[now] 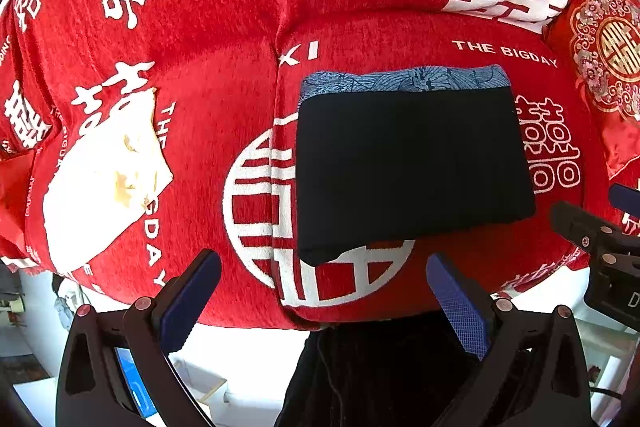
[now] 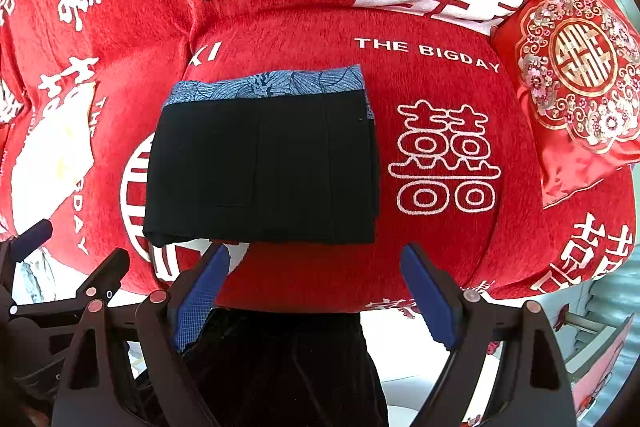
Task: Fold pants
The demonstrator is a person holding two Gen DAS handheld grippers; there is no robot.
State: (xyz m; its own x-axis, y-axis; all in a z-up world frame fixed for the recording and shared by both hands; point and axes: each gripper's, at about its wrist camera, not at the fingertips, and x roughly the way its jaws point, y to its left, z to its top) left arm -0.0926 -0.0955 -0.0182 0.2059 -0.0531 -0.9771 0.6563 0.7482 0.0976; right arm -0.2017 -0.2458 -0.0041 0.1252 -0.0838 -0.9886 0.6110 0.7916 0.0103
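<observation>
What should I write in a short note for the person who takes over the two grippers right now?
Left gripper: open, empty, above the sofa's front edge.
Right gripper: open, empty, just in front of the pants.
Pants: a black folded stack with a blue patterned band at the far edge, lying on the red sofa cushion.
Done: the fold looks finished.
Left: probably only a check that the edges lie tidy.

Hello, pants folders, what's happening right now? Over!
Left gripper open, empty; right gripper open, empty. Black pants folded on blue patterned cloth, red sofa cover. Nothing blocking.
</observation>
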